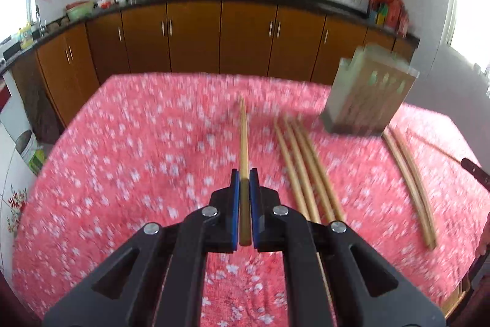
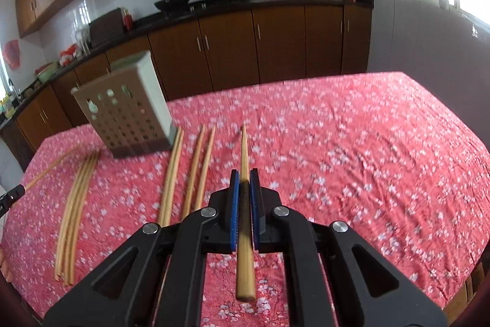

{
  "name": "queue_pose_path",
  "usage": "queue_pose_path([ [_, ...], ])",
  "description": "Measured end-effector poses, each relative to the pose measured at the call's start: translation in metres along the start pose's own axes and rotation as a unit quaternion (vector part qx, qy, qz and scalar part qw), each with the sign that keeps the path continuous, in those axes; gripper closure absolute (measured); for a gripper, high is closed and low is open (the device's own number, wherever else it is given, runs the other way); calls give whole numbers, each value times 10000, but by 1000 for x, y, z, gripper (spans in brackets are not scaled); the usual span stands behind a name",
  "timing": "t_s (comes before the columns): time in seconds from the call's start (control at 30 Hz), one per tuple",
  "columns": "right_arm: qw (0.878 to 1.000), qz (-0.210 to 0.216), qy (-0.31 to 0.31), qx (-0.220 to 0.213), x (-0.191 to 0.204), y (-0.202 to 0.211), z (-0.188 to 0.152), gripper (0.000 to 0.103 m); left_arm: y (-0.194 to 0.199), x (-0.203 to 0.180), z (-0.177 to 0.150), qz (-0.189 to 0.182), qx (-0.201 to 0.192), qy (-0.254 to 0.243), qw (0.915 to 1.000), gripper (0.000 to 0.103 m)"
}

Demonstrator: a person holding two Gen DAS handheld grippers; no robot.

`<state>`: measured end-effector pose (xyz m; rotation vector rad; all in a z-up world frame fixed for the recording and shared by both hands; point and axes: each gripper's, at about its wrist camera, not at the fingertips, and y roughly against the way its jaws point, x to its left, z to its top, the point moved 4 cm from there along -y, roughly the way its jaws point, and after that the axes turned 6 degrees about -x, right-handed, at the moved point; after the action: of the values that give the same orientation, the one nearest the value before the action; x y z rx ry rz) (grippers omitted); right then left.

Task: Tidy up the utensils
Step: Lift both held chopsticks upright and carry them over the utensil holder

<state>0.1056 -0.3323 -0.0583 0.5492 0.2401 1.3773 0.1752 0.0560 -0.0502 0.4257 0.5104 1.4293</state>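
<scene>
- L gripper (image 1: 244, 176): jaws closed on one chopstick (image 1: 243, 143), stick running straight ahead between the pads, tip up off the table (image 1: 137, 143).
- 3 loose chopsticks (image 1: 301, 170) lie just right of it, long axes roughly parallel to the held one.
- Holder (image 1: 367, 94) stands upright ahead-right of L gripper; ahead-left of R gripper, so it sits between the two. Which is nearer, can't tell.
- 2 more sticks (image 1: 410, 189) right of holder, on the table.
- R gripper (image 2: 244, 176): closed on its own chopstick (image 2: 244, 149), butt end sticking out back past the pads.
- Next, prob: tip sticks upright over the holder's open top.
</scene>
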Motion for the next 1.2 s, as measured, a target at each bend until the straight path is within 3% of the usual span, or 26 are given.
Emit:
queue_pose_path([
  [0.23,9982,128,-31,-580,6,27,26,95,28,-6,42,16,-660,114,9978,96],
  [0.5,9960,102,35,-890,10,32,51,95,37,-5,76,167,-1004,91,9948,96],
  [0.77,9878,275,-23,-1534,18,50,122,96,52,-19,137,137,-1497,-21,9886,96],
  [0.97,9719,814,-99,-2209,41,79,174,96,90,-50,195,-110,-2261,-16,9740,96],
  [1.2,9692,1274,79,-2106,71,69,185,95,120,-95,247,-302,-3086,125,9506,96],
])
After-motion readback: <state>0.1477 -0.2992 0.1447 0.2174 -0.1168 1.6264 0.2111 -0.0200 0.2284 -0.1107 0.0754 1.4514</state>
